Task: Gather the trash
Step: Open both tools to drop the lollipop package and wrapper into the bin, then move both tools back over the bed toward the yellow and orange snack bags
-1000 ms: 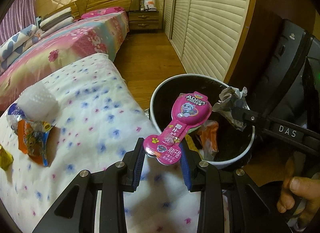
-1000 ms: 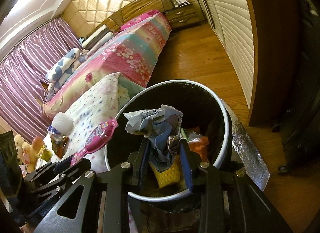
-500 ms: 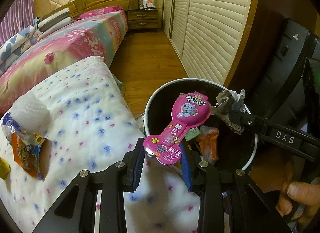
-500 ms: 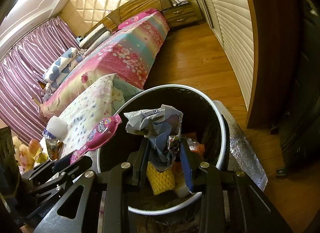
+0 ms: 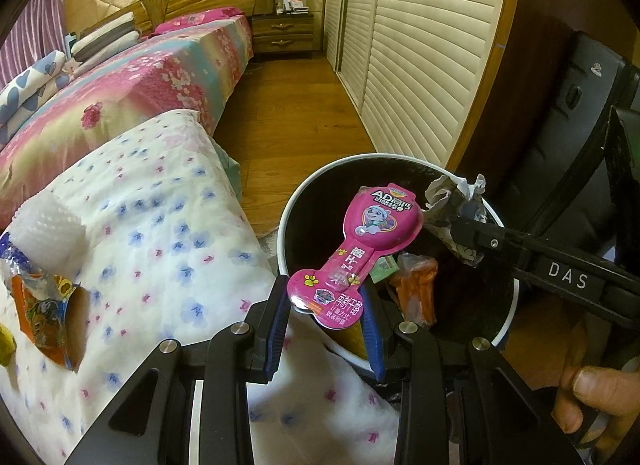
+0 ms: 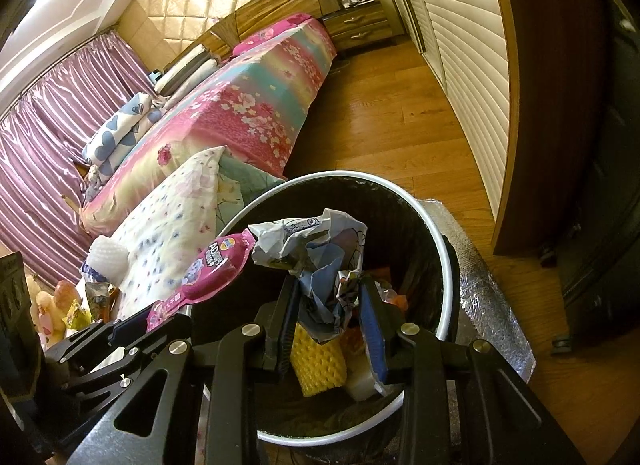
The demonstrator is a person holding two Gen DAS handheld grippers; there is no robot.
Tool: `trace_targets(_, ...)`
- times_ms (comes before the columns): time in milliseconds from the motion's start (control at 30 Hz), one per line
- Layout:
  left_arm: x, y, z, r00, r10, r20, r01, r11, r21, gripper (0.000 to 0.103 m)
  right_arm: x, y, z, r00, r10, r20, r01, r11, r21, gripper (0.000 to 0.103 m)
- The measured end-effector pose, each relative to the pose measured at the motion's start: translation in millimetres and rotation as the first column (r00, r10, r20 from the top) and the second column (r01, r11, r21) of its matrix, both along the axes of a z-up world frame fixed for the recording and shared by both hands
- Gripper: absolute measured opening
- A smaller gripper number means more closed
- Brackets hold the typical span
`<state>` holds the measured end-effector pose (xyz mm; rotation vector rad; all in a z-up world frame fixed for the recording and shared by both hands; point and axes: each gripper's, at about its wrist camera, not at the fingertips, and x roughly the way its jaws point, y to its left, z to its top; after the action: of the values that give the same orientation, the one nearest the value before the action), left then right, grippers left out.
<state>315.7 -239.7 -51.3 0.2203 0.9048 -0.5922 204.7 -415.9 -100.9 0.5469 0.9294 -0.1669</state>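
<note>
1. Left hand-held gripper (image 5: 326, 319): its jaws are closed on the narrow lower end of a pink wrapper (image 5: 360, 249). The wrapper is glossy plastic, spoon-shaped with a round head and a bone-shaped foot. It bears "AD" followed by further characters, a cartoon puppy, yellow paw prints, a shield badge and white Chinese text too small to read.
2. The head of the pink wrapper reaches out over the near-left rim of the trash bin (image 5: 282, 225). The bin is round, with a white rim and a black liner.
3. Right hand-held gripper (image 6: 330, 317): its jaws are closed on a crumpled wrapper (image 6: 316, 245). This is creased white and blue-grey film with partial blue printing, not legible. It hangs above the open bin.
4. In the left wrist view, the arm of the right hand-held gripper carries the white letters "DAS" (image 5: 568, 281). A person's fingers (image 5: 592, 389) show at the lower right.
5. Inside the bin lie a yellow foam net (image 6: 318, 361), dimpled in texture, and an orange wrapper (image 5: 414, 289).
6. Left of the bin is a floral quilt (image 5: 160, 241), soft and white with blue and pink flowers. On its left side rest a white foam net (image 5: 44, 225) and an orange snack bag (image 5: 44, 313), torn open.
7. The far ground shows a bed (image 6: 248, 105), a wood floor (image 6: 388, 121) and louvred wardrobe doors (image 5: 416, 45).
</note>
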Motion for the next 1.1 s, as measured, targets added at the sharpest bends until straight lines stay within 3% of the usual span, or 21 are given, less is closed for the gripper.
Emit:
trace_targets(100,1.0,-0.6,-0.6,1.0,0.011,-0.004,-0.011,1.0,0.009,0.034,0.9,0.7,0.4,1.0,0.0,0.0,0.0,1.0,-0.003,0.034)
trace_targets(133,1.3,-0.1,-0.6,1.0,0.014,-0.005,-0.014,1.0,0.011,0.038,0.8,0.6,0.4,1.0,-0.002,0.0,0.002,1.0,-0.003,0.035)
trace_targets(300,-2.8,9.9,2.6,1.0,0.028,-0.004,-0.028,0.999,-0.021,0.049,0.2,-1.2,0.7,1.0,-0.015,-0.008,0.016,1.0,0.007,0.048)
trace_targets(400,-8.5,20.4,4.5,0.999,0.041,-0.002,-0.041,0.998,-0.04,0.057,-1.9,1.3,3.1,1.0,-0.015,0.003,0.015,1.0,0.008,0.059)
trace_targets(467,-14.0,30.7,5.0,0.999,0.051,-0.003,-0.051,0.997,-0.052,0.059,-3.3,5.1,5.2,1.0,-0.009,0.011,0.009,1.0,0.014,0.072)
trace_targets(533,-18.1,41.2,4.9,0.998,0.06,-0.008,-0.06,0.996,-0.066,0.061,-5.5,9.0,7.6,1.0,-0.005,0.023,0.005,1.0,0.017,0.077)
trace_targets(833,-35.4,104.2,2.6,0.983,0.18,-0.026,-0.182,0.979,-0.092,0.063,-11.3,42.4,19.4,0.997,0.055,0.056,-0.055,0.998,0.006,0.083)
trace_targets(1100,-55.4,161.5,10.5,0.957,0.287,-0.038,-0.29,0.949,-0.127,0.064,-9.1,87.4,24.6,0.988,0.135,0.078,-0.135,0.991,-0.004,0.085)
